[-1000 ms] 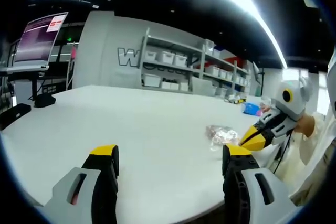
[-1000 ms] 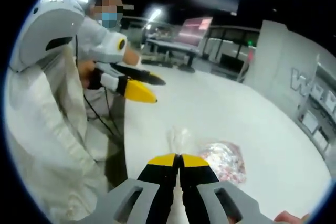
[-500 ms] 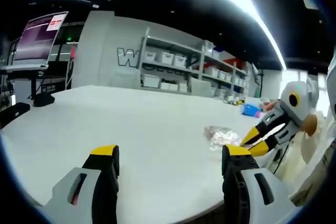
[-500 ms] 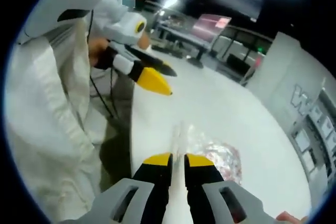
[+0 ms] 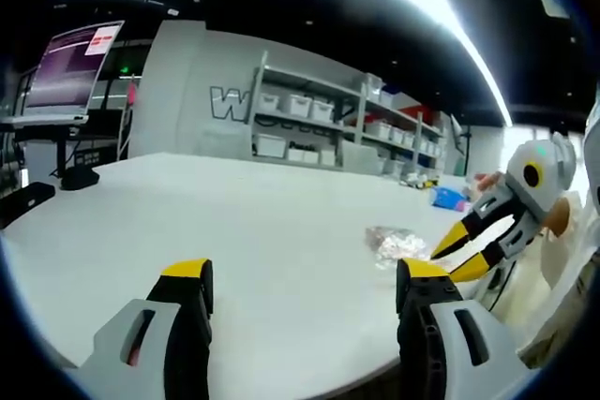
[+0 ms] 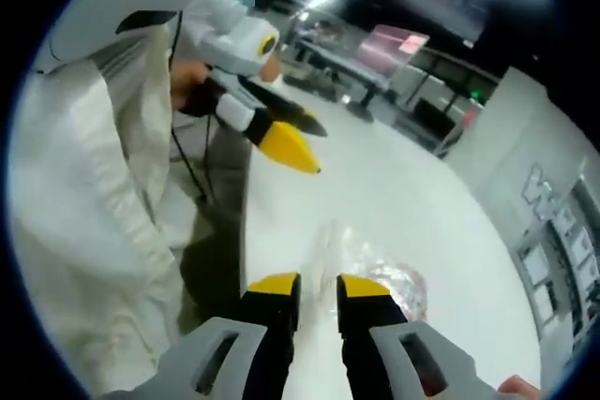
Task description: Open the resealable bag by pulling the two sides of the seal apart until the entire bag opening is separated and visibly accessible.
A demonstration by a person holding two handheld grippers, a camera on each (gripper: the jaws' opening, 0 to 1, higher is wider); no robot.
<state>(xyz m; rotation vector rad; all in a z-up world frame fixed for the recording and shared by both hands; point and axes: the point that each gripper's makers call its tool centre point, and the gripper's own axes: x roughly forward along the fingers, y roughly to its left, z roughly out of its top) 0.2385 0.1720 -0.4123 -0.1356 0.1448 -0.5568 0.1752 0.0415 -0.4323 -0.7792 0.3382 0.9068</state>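
White bench [image 5: 234, 222] carries the bag [image 6: 380, 278] near its edge, sealed, so the right hand-held gripper [image 6: 318, 289], jaws parted, should pinch one lip while the wide-open left hand-held gripper [image 5: 305, 283] takes the other.

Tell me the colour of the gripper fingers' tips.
Yellow tips on black fingers, clearest in the right gripper view.

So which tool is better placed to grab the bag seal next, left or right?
Probably the right tool: it is open with the resealable bag just beyond its tips. The left tool is also open but stands farther from the bag.
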